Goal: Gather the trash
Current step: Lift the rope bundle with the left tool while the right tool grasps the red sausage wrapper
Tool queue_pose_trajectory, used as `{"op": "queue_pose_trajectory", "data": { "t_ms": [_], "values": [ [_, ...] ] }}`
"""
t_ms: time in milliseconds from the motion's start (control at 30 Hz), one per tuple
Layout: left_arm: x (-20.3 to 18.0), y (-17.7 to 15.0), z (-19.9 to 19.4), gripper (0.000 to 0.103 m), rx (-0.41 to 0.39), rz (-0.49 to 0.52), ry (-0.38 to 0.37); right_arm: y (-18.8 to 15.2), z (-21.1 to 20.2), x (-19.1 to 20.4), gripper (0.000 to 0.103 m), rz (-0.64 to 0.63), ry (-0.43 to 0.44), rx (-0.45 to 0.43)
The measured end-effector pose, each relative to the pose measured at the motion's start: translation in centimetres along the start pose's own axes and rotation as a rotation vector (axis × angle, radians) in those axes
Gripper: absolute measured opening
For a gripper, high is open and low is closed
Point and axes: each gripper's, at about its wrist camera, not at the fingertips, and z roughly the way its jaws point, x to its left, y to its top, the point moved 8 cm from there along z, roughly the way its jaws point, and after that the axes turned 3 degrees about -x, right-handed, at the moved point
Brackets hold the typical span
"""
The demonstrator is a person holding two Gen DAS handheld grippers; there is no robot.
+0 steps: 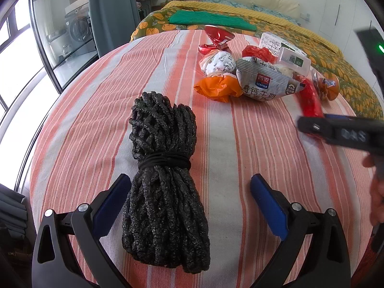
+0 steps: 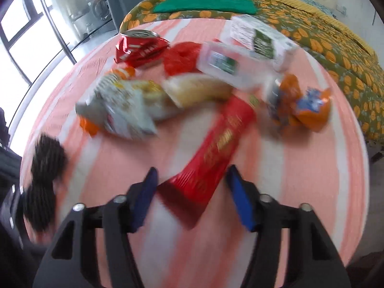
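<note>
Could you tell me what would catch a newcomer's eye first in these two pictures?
Probably the black bundled net, lying on the striped tablecloth between the open left tongs. Next comes the colourful heap of wrappers beyond it, with a crushed red can at its far edge. In the blurred right wrist view, a long red wrapper lies with its near end between the right tongs.

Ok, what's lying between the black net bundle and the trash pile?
Nothing: in the left wrist view only bare striped cloth separates the black net bundle from the orange bag at the pile's near edge.
</note>
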Motion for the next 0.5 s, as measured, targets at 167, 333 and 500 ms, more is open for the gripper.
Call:
{"op": "queue_pose_trajectory", "data": {
  "t_ms": [167,333,500],
  "values": [
    [0.0,0.0,0.0,0.097,0.000,0.000,0.001,-2.3,-1.5,-3.2,0.058,-0.034,-0.006,0.015],
    [0.0,0.1,-0.1,0.097,-0.006,-0.008,-0.028,-2.1,-2.2,-3.4,0.070,-0.042,0.065,0.004],
    [1.2,-0.4,-2.2,0.097,-0.008,-0.037,-0.161,-0.4,-1.5,-2.4,0.072,-0.088,0.079,0.001]
  ]
}}
